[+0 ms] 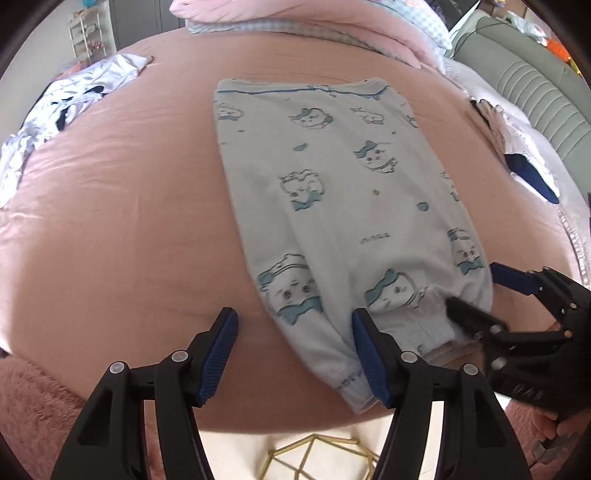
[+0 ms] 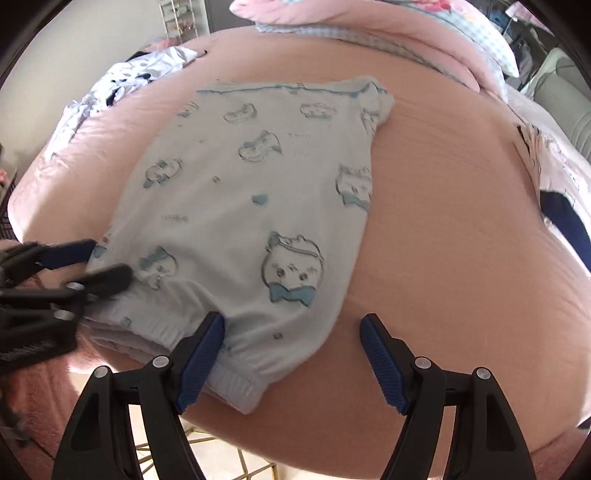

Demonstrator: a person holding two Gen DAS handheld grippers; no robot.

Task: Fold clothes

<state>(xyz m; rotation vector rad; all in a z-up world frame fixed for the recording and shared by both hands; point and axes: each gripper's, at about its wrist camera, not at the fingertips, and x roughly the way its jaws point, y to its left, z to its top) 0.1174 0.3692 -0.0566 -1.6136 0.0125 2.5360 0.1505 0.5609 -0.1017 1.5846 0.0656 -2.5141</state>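
Observation:
A pale blue garment printed with cartoon cats [image 1: 332, 192] lies flat and folded lengthwise on the pink bed sheet [image 1: 129, 221]; it also shows in the right wrist view [image 2: 251, 206]. Its cuffed near end hangs at the bed's front edge. My left gripper [image 1: 295, 354] is open, its jaws astride the garment's near left corner. My right gripper [image 2: 291, 354] is open, its jaws astride the near right corner. Each gripper also shows in the other's view: the right gripper [image 1: 476, 295] and the left gripper [image 2: 99, 262], both open at the garment's edge.
A white and navy crumpled garment [image 1: 66, 107] lies at the far left of the bed. Another white and navy piece [image 1: 528, 166] lies at the right. Pink and checked bedding [image 1: 332, 22] is piled at the back. A grey sofa [image 1: 546, 96] stands at the right.

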